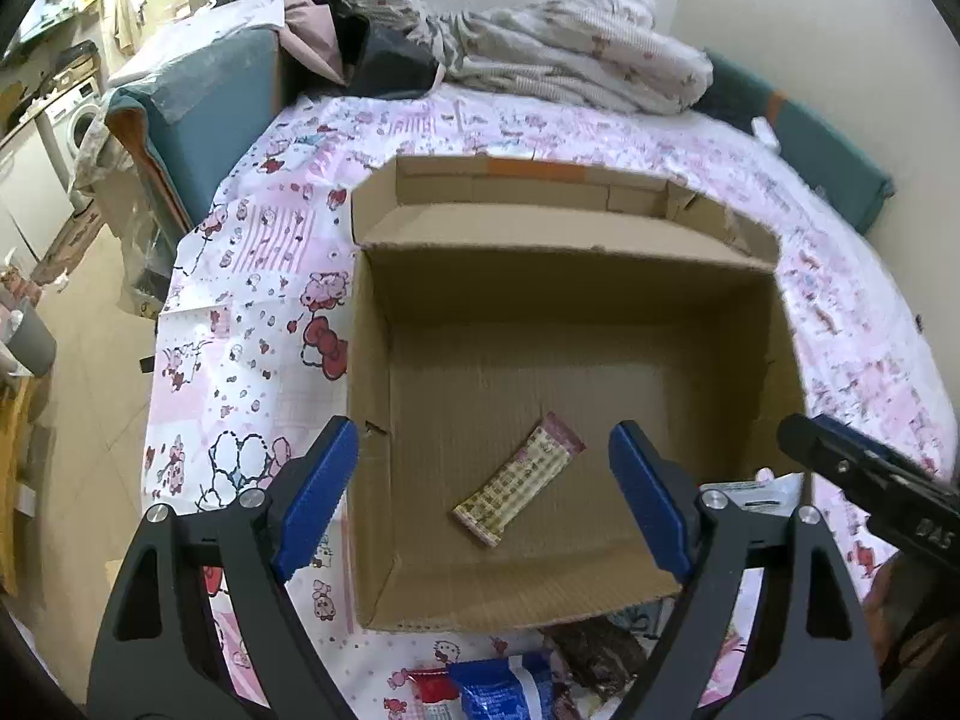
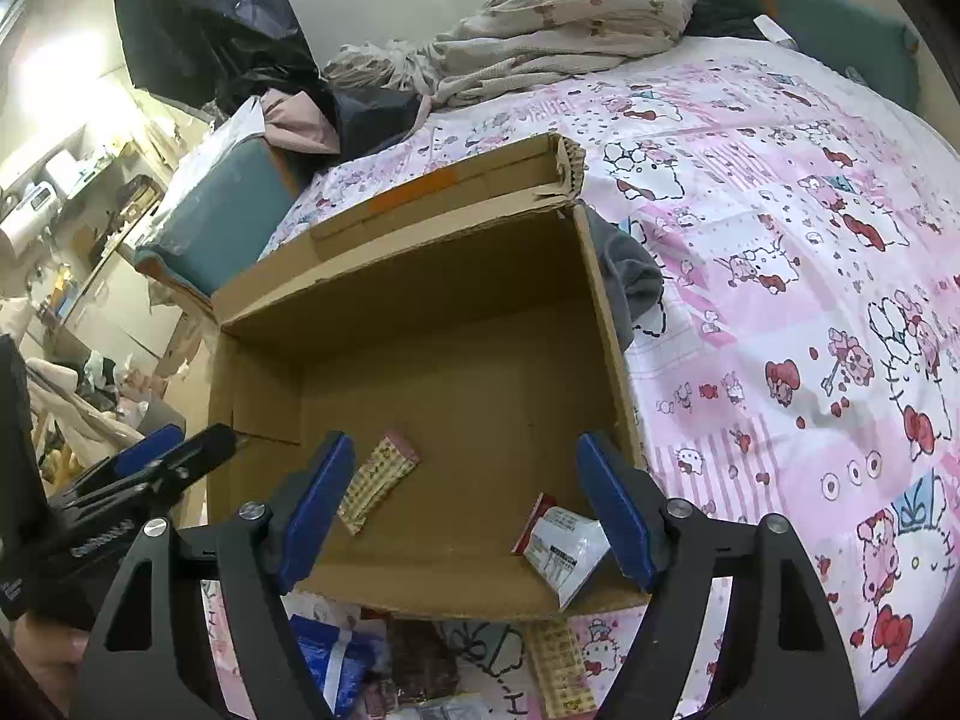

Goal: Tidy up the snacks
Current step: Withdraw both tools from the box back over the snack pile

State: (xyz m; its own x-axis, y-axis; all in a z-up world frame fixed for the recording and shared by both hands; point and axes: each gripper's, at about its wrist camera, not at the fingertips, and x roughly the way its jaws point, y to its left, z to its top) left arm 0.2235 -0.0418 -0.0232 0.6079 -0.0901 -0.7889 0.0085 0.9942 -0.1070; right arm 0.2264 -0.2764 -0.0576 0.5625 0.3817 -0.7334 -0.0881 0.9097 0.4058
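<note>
Both the left gripper (image 1: 480,492) and right gripper (image 2: 465,501) are hovering with jaws wide and empty over the cardboard box (image 1: 540,300), where a beige snack bar (image 1: 516,480) and white packet (image 2: 567,546) are lying, while more snacks (image 2: 336,660) are crowding the bed (image 2: 780,240) just before it.

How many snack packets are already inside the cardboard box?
2. A tan patterned snack bar lies on the floor of the cardboard box, near its front left. A white and red packet rests in the front right corner. Nothing else shows inside.

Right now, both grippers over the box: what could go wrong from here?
1. The white packet lies against the right gripper pad by the cardboard box wall; withdrawing might drag it out.
2. The remaining snacks sit tight under the box's near wall, so reaching could snag the rim.
3. The left gripper hangs close alongside; they could collide.
</note>
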